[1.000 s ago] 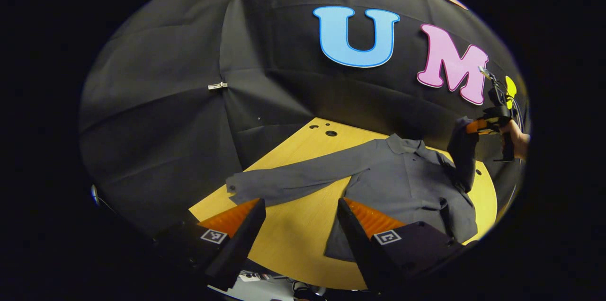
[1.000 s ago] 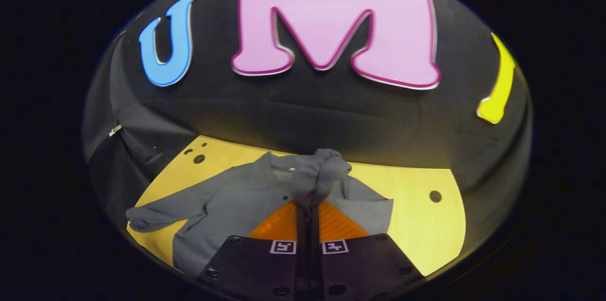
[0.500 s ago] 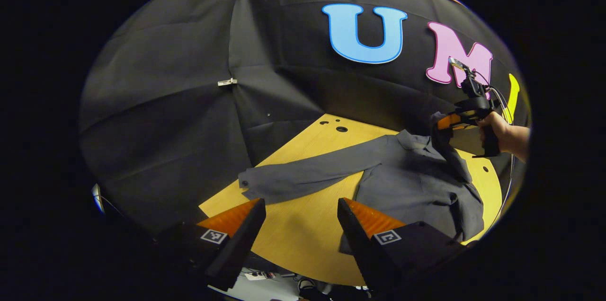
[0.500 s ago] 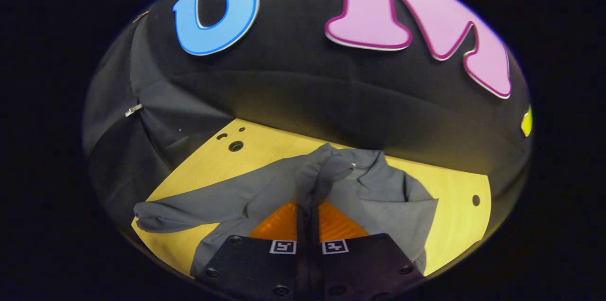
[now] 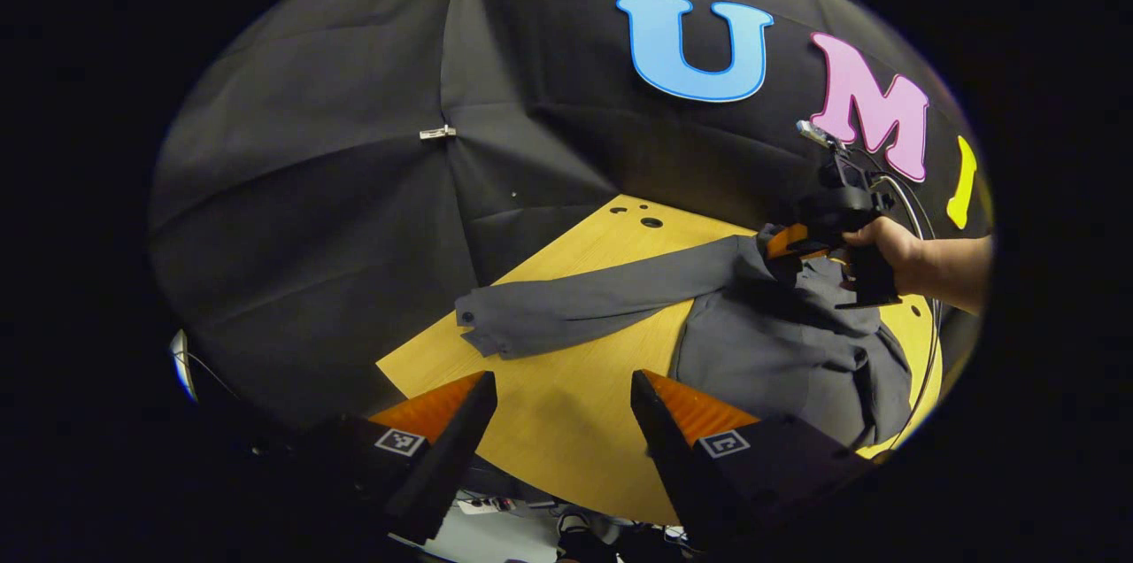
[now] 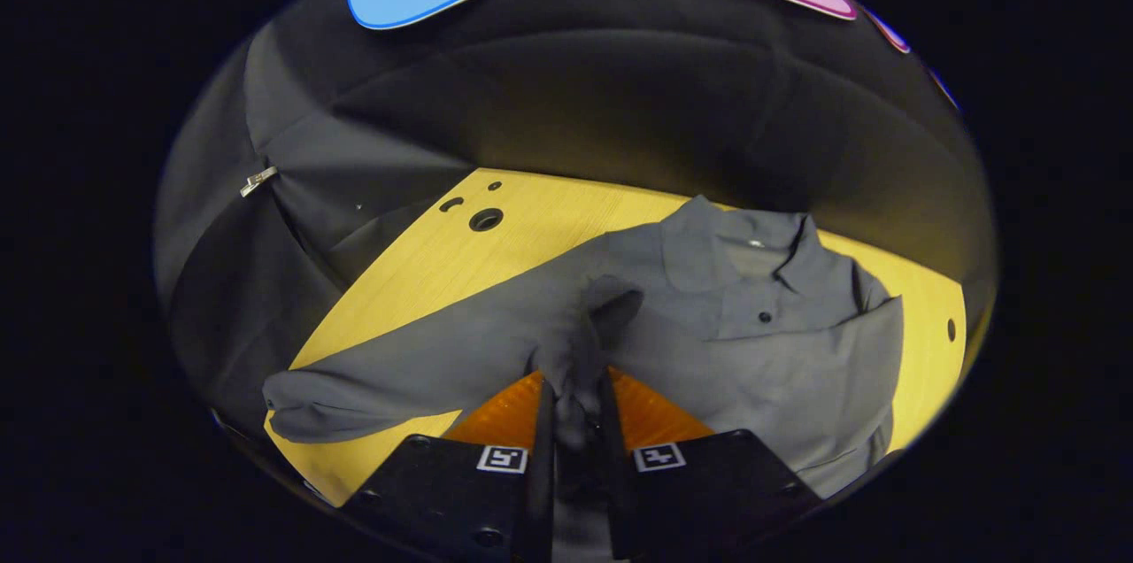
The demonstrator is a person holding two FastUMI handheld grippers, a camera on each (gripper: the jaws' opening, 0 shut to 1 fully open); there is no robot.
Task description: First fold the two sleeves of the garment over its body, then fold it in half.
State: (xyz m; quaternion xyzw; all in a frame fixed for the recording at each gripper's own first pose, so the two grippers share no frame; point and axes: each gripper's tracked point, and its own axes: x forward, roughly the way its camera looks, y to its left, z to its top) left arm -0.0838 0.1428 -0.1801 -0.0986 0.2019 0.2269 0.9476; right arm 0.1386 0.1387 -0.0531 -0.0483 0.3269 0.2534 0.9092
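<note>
Shirt (image 6: 779,368) sleeve (image 6: 589,324) clenched in right claw (image 6: 575,408), mid-fold over body; left claw (image 5: 562,421) released; next, drop it flat.

Your garment (image 6: 779,368): plain dark grey all over, with dark buttons below its collar. Your table (image 5: 566,430) beneath the garment: yellow-tan wood grain, with dark round holes at its corner beyond the garment.

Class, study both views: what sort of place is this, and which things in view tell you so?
Most likely a staged recording booth, not a home: black cloth wall clipped together on all sides, a bare wooden table with drilled holes, and a person's hand working a gripper on a grey shirt.
</note>
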